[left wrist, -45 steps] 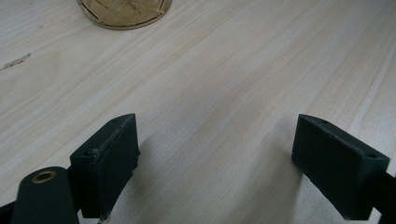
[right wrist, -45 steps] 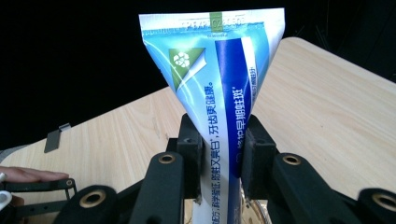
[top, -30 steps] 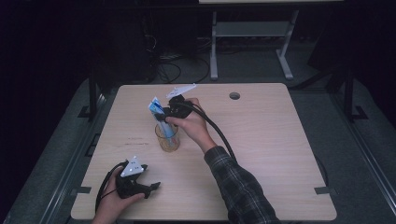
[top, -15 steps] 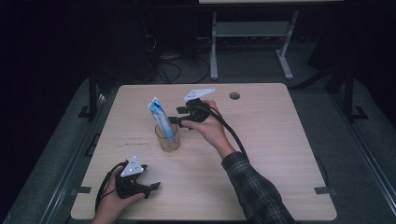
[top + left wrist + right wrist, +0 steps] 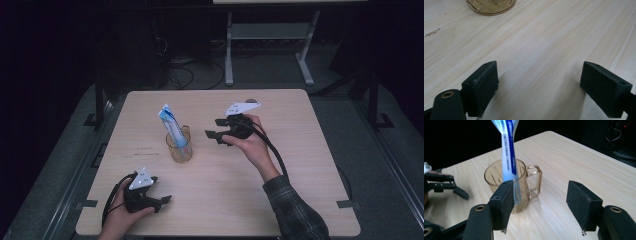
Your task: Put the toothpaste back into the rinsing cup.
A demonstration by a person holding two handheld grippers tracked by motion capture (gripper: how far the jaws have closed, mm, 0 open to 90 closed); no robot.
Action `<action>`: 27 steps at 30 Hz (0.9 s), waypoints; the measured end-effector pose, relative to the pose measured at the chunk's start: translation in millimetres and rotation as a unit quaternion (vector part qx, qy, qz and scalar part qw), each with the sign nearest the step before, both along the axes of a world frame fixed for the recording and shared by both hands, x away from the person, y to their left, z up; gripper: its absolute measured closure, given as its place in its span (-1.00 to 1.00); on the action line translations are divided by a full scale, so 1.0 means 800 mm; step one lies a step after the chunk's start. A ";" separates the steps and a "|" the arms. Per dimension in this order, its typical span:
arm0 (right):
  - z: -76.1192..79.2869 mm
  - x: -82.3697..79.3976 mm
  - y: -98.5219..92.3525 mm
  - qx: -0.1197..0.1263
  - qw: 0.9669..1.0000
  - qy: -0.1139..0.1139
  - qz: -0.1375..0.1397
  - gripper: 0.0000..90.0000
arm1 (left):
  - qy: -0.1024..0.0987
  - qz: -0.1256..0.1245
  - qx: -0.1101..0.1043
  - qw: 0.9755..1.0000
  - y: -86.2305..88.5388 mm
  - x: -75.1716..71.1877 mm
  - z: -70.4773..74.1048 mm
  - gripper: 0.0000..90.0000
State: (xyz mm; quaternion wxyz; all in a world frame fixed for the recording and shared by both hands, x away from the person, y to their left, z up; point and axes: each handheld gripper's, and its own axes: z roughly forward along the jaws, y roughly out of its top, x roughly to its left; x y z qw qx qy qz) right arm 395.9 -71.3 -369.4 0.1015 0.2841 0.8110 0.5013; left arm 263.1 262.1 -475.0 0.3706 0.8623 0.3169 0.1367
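- Right of the mug, the right tool hangs above the surface; its jaws have just been opening, with nothing between them.
- The left tool rests wide open and empty at the near edge.
- The blue-and-white tube stands tilted inside the amber mug, mid-surface.

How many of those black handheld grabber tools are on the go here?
2: the left gripper rests near the table's front edge, and the right gripper hovers right of the amber mug.
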 end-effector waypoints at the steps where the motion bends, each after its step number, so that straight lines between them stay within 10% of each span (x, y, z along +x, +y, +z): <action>1: 0.000 -0.002 -0.005 -0.004 1.000 -0.001 -0.001 -0.17 | 0.000 -0.001 0.001 1.000 0.000 0.000 0.000 -0.69; 27: -0.046 -0.090 -0.111 -0.028 0.998 0.013 -0.052 -0.23 | 0.000 -0.001 0.001 1.000 0.000 0.000 0.000 -0.69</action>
